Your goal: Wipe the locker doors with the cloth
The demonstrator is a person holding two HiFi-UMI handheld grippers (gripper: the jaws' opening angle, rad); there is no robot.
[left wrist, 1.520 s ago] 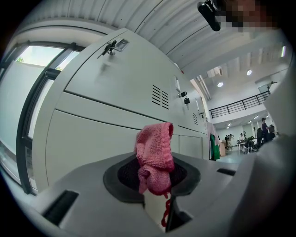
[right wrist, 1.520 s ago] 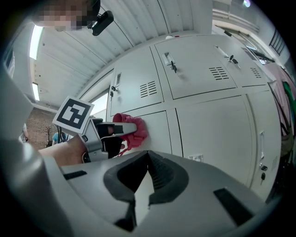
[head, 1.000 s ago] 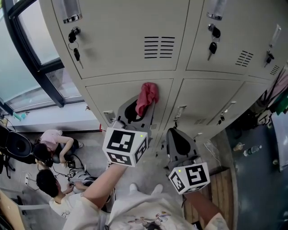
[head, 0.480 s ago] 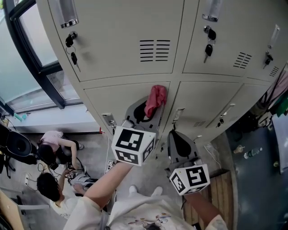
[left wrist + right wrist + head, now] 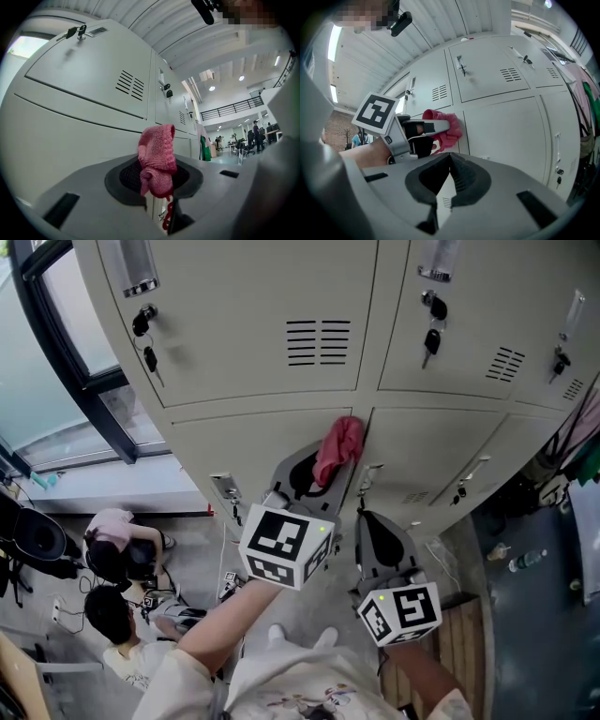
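On the lower locker door (image 5: pixel 234 442), your left gripper (image 5: pixel 323 470), pinching the pink knitted cloth (image 5: pixel 339 444), slid toward 3 o'clock: wipe progressing. Right gripper (image 5: pixel 377 529) pressed together, empty.

Surfaces, head view. 12 o'clock: locker doors (image 5: pixel 244 324), painted sheet metal, pale grey-beige, smooth, satin sheen. 11 o'clock: handle (image 5: pixel 131 268), bright polished metal. Centre: cloth (image 5: pixel 337 448), pink coarse knit, matt, bunched in left gripper (image 5: pixel 328 470). Left gripper and right gripper (image 5: pixel 367 518): grey moulded plastic, matt; jaw pads black, ribbed. Marker cubes (image 5: pixel 286 545): smooth white faces, black print. 4 o'clock: floor (image 5: pixel 534 615), dark, glossy.
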